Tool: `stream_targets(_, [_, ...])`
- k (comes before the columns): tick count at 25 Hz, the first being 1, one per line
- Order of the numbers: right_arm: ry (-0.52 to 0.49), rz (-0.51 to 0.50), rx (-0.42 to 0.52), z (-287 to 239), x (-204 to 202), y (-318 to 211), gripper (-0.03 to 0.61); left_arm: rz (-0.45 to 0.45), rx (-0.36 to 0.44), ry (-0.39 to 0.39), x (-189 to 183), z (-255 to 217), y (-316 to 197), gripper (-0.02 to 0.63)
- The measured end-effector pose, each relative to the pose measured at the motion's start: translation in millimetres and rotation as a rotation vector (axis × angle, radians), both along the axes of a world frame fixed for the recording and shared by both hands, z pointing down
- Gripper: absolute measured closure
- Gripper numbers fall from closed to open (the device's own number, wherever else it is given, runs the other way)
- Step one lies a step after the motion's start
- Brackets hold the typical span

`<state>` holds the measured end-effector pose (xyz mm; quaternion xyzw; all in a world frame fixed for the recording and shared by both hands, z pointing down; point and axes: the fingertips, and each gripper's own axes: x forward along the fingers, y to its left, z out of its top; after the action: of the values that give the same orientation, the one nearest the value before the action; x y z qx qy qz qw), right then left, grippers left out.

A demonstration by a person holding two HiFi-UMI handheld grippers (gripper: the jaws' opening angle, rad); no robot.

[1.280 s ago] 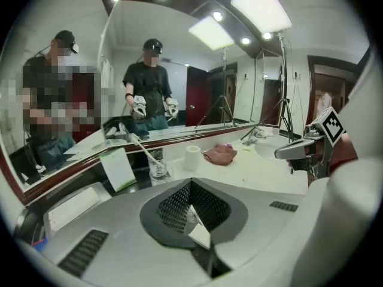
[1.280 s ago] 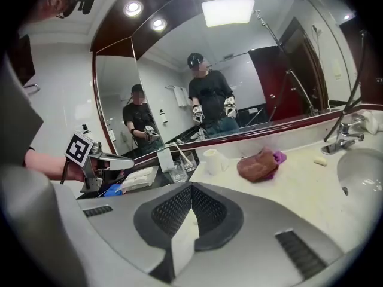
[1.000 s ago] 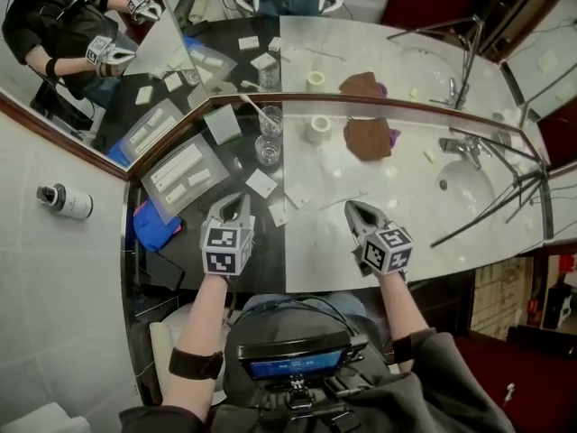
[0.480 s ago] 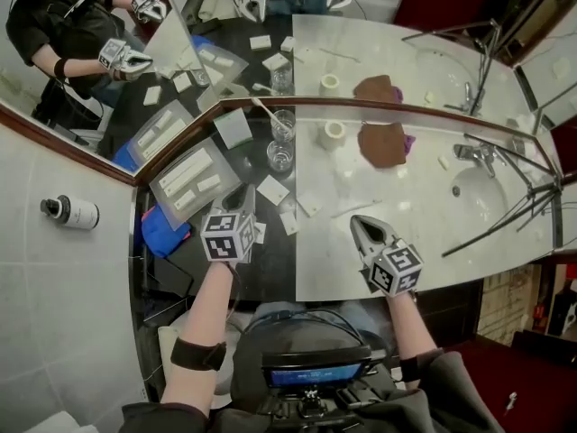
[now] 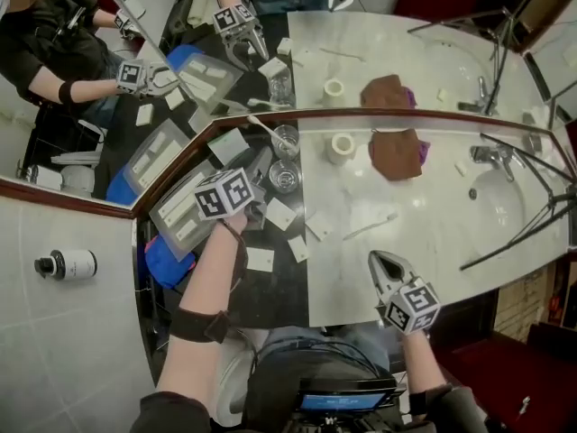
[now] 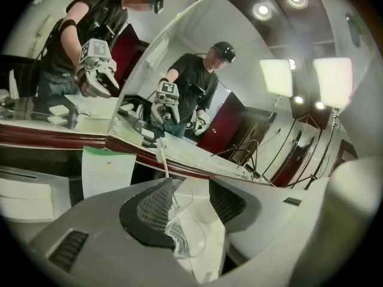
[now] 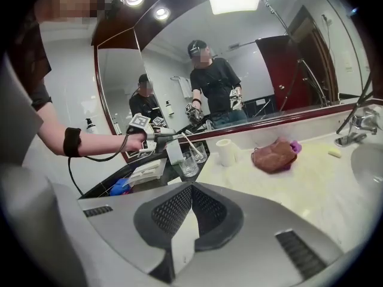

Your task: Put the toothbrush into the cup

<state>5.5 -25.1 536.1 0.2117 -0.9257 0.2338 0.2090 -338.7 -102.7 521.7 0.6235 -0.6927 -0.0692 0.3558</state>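
One surface, part pale and part dark, is seen, with one brown cloth laid aside on it. Two tongs are counted. The left tongs, just spread wide, are set round the nearer cup without pinching it, probably to take it. The right tongs are pressed together, empty, held clear. One toothbrush is leant in the farther cup.
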Motion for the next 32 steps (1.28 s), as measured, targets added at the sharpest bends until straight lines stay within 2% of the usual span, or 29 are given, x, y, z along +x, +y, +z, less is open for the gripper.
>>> stream_targets(4, [0.008,0.013,-0.036,17.7,0.6,-4.8,0.568,-0.041,-0.005,0.057,-24.2,24.3,-26.8,0.411])
stream_targets(10, [-0.002,0.013,-0.075,32.6,-9.0,-6.6,0.568,-0.041,-0.002,0.119,-32.3,50.7,-51.7,0.411])
stream_targets(22, [0.008,0.065,-0.092,44.2,11.4,-13.8,0.568,-0.043,-0.026,0.147,-38.9,65.1,-71.8,0.416])
stream_targets(24, [0.009,0.073,-0.093,44.6,14.0,-14.6,0.568,-0.054,-0.036,0.145,-40.7,65.8,-71.5,0.464])
stream_targets(26, [0.008,0.078,-0.092,43.8,15.8,-15.7,0.568,-0.069,-0.040,0.148,-42.3,66.1,-70.8,0.544])
stream_targets(28, [0.006,0.082,-0.088,42.7,17.9,-16.4,0.568,-0.077,-0.036,0.145,-42.1,65.5,-70.2,0.583])
stream_targets(32, [0.004,0.091,-0.089,42.3,22.3,-15.0,0.568,-0.093,-0.031,0.127,-43.2,62.6,-68.2,0.592])
